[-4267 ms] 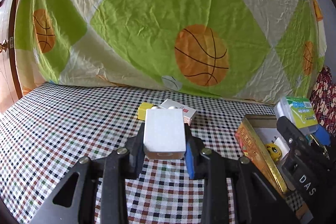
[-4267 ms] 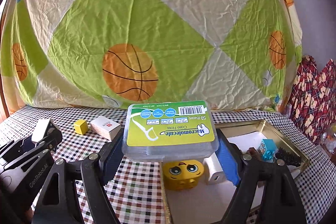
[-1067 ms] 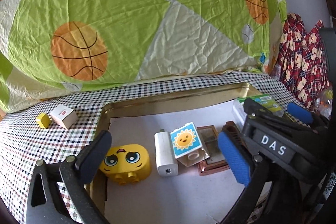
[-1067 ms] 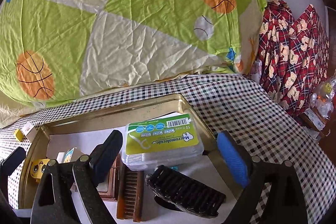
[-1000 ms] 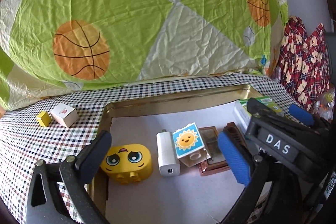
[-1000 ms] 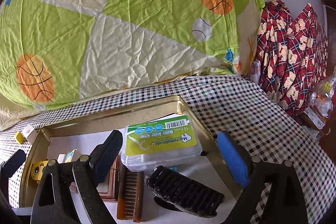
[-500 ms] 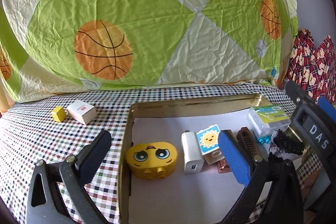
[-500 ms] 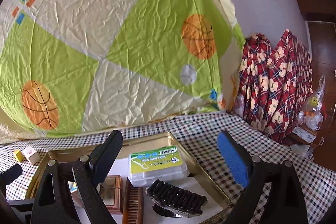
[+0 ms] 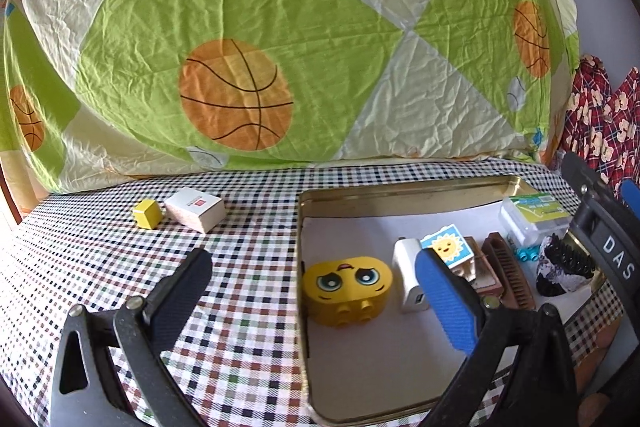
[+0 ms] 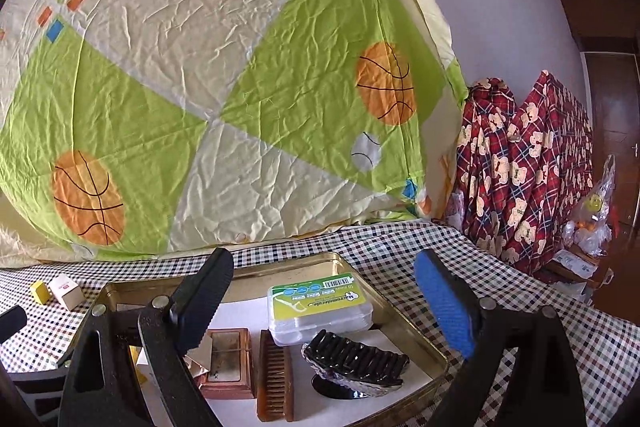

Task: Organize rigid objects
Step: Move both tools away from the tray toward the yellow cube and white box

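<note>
Left claw: jaws spread wide, nothing between the pads; it points across the near left wall of the tray.
Right claw: jaws spread wide, empty; it hovers over the tray's right end, with the floss box lying free below and between the jaws.
Directly ahead of left claw: yellow face block just inside the tray wall, white charger beside it, sun block next along.
Ahead right of left claw: wooden comb, black hair clip, then the floss box in the far corner.
Tray layout: items stand side by side in one row, apparently to leave the near floor free for further pieces.
Far ahead left of left claw: yellow cube and white carton, close together on the checked surface, outside the tray.
Remaining work: judged to be those two loose items; the left claw is the nearer tool.
</note>
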Available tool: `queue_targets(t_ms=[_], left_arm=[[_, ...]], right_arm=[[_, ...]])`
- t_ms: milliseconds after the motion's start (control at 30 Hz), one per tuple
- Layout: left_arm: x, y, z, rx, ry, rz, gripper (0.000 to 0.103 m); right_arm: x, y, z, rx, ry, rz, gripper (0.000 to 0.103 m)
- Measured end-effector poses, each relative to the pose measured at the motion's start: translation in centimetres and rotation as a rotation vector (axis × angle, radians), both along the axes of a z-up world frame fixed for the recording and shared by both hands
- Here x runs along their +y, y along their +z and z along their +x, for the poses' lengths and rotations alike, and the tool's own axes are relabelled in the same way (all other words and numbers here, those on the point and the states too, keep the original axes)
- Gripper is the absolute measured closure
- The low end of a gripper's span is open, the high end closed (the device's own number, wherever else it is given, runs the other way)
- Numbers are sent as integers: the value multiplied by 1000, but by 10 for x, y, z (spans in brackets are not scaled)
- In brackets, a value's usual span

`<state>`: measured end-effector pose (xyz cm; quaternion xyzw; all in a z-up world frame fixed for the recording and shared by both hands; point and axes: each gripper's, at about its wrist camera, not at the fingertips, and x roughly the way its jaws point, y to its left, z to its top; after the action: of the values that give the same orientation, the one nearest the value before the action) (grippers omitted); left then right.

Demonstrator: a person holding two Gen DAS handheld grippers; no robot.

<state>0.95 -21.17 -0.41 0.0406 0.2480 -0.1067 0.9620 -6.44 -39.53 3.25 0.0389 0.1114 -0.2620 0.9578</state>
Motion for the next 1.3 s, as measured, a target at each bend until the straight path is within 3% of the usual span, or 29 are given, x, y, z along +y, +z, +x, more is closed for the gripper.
queue_targets(t_ms=[367,900,1300], left_arm=[[29,0,1,-20,30,31,1],[104,2,17,-114,107,135,1],[172,2,44,-56,182,69,1]], right_arm=[[10,-1,-4,8,2,21,10],[79,-3,2,49,79,-41,10],[155,-6,25,49,176,-58,10]])
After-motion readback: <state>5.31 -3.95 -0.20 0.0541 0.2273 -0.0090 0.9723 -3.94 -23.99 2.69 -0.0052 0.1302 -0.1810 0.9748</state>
